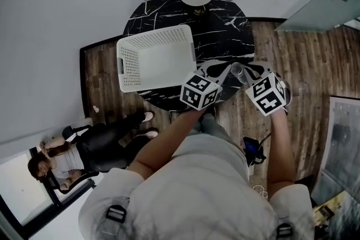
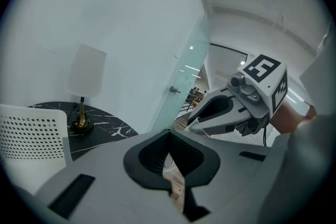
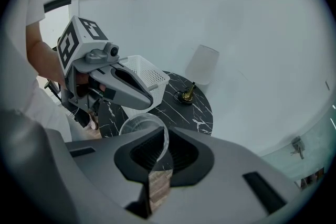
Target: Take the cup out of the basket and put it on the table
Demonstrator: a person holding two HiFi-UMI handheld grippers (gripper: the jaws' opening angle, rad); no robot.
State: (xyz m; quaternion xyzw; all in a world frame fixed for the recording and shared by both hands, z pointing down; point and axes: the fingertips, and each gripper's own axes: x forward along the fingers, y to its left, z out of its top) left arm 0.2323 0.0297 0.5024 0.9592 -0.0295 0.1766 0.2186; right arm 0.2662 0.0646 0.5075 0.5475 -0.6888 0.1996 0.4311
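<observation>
Our right gripper (image 3: 157, 162) pinches the wall of the clear cup (image 3: 137, 126) near its rim, out of the basket (image 1: 154, 34) and above the table (image 1: 225, 36) edge; it looks light, thin-walled and slippery, so we squeeze gently, our left gripper (image 2: 176, 186) closed and empty.

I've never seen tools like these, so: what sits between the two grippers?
A clear cup, its wall pinched in the right gripper; the left gripper holds nothing. The head view shows it best.

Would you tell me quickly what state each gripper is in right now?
The left gripper is shut, with nothing between its jaws.
The right gripper is shut on the wall of the clear cup.
</observation>
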